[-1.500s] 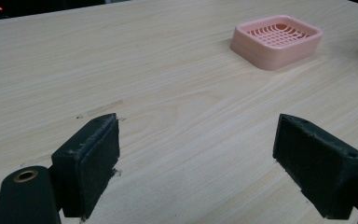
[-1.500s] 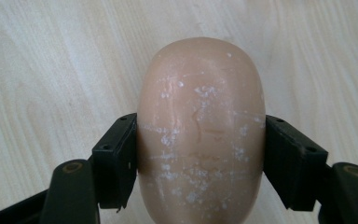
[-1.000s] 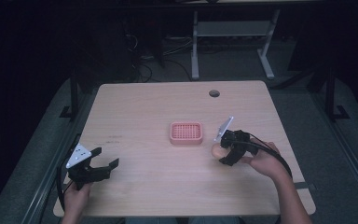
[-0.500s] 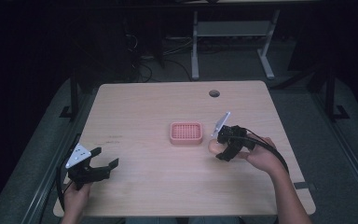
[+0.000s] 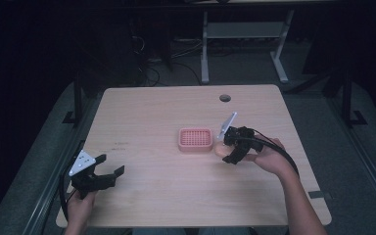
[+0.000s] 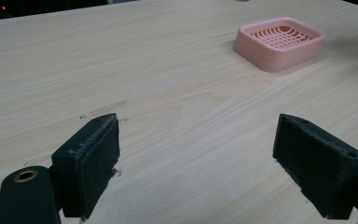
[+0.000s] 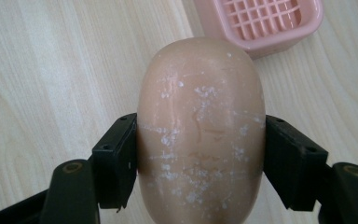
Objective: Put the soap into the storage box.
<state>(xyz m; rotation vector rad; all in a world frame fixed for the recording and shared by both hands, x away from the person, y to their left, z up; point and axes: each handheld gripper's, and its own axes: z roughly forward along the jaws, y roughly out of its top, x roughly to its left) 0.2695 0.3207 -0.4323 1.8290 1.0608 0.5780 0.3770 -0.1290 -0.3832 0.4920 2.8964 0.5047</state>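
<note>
Right hand-held gripper (image 7: 200, 154) pinches a smooth, likely slippery soap bar (image 7: 200, 130) across its waist, just short of the pink soap dish (image 7: 261, 23); left hand-held gripper (image 6: 209, 172) spread, empty.

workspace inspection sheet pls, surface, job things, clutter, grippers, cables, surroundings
Surface: light wood table, round grommet hole near the far edge, faint dark scuffs toward the left.
Job's things: pink slatted soap dish mid-table, empty; tan soap bar flecked white.
Clutter: nothing seen.
Grippers: left gripper open, nothing between its jaws, at the near left corner; right gripper shut on the soap bar, just right of the soap dish.
Cables: a black cable trails from the right gripper along the forearm.
Surroundings: dark room, white desk frame and loose floor cables beyond the table.
</note>
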